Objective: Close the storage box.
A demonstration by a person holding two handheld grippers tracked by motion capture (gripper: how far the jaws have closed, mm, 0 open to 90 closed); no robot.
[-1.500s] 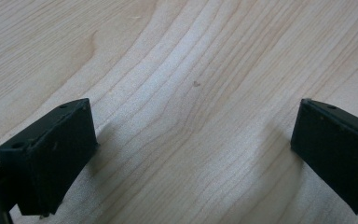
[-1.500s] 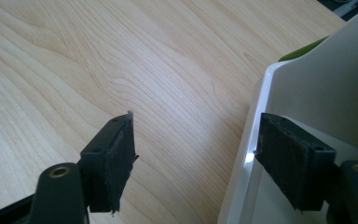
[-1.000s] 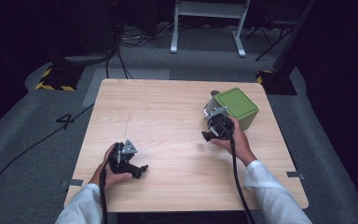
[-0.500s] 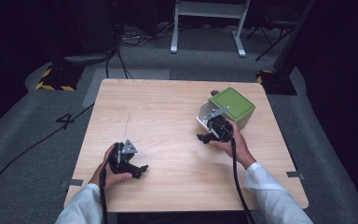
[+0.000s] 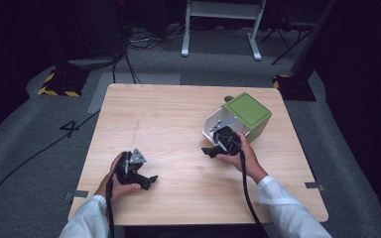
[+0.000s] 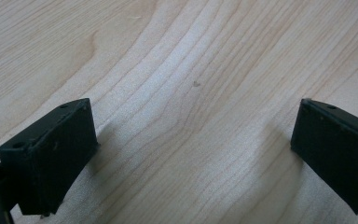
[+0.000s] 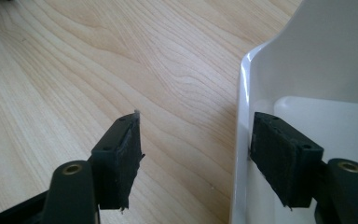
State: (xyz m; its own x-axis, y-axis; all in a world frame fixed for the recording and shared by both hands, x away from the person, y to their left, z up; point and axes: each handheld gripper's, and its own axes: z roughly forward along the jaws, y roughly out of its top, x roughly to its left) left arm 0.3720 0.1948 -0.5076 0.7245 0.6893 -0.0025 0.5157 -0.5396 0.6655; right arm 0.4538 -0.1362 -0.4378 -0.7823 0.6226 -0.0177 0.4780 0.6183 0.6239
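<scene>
1. The right claw (image 5: 213,147) (image 7: 196,154) is at the open white side of the green and white box (image 5: 248,110) (image 7: 307,56).
2. Its 2 jaws have just been closing with the box's white wall between them. 1 pad touches the wall from inside and the other is not on it yet.
3. The box sits near the desk's (image 5: 168,114) right edge.
4. The left claw (image 5: 146,179) (image 6: 193,154) is wide apart with nothing in it, low over bare wood near the front edge.
5. The middle of the desk is free.
</scene>
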